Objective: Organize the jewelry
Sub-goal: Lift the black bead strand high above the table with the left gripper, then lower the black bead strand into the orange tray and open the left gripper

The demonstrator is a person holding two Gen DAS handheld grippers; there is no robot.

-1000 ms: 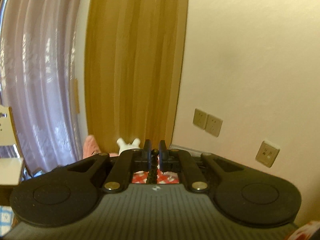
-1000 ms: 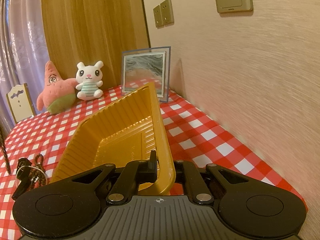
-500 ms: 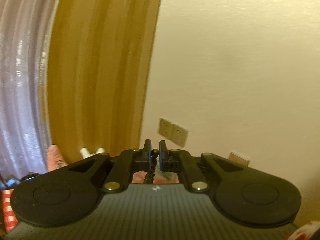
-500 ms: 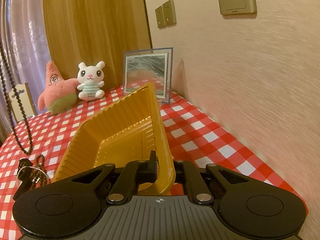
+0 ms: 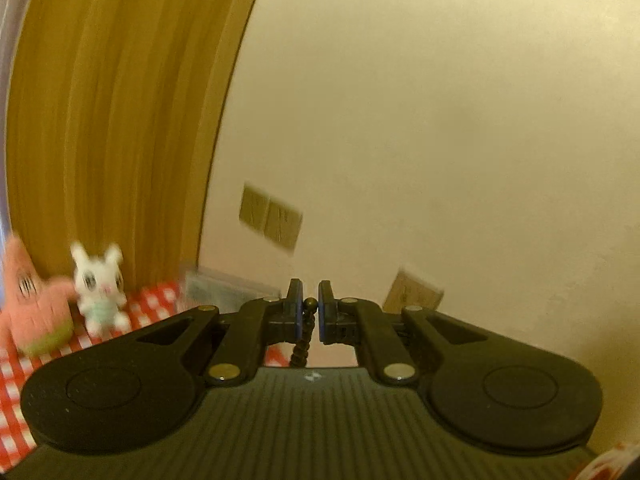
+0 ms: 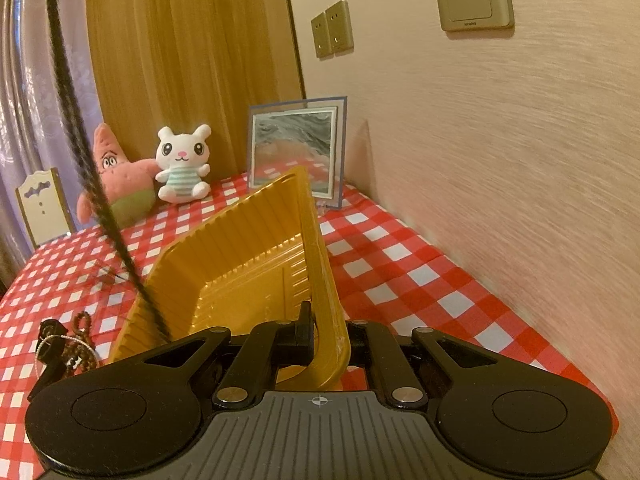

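Left hand-held gripper (image 5: 310, 312) up high, aimed at the cream wall, clenched on a dark beaded necklace (image 5: 304, 332), one bead poking up between the blue-edged fingers (image 5: 297, 310), the strand dropping out of sight below. Over in the right wrist view, same beaded necklace (image 6: 86, 168) hanging as a long, motion-blurred dark line from the top left corner, lower end reaching down inside the gold plastic tray (image 6: 248, 272) near its left wall. Right hand-held gripper (image 6: 328, 340) clamped on the tray's near right rim, tray tipped up on that side, ribbed inside facing left. Left of the tray on the red-and-white checked table (image 6: 420, 276), a small heap of more jewelry: brown bead bracelet (image 6: 82, 340), thin silver chain (image 6: 44, 354), a black clip-like piece (image 6: 50, 344), all touching or overlapping. At the far end of the table, white bunny plush (image 6: 182, 166) sitting upright just beside a pink starfish plush (image 6: 116, 176), framed sand picture (image 6: 296, 148) standing against the wall right of them. Small white chair-shaped stand (image 6: 42, 206) at the far left edge. Wall sockets (image 6: 332, 28) above, yellow curtain (image 6: 180, 60) behind the toys.
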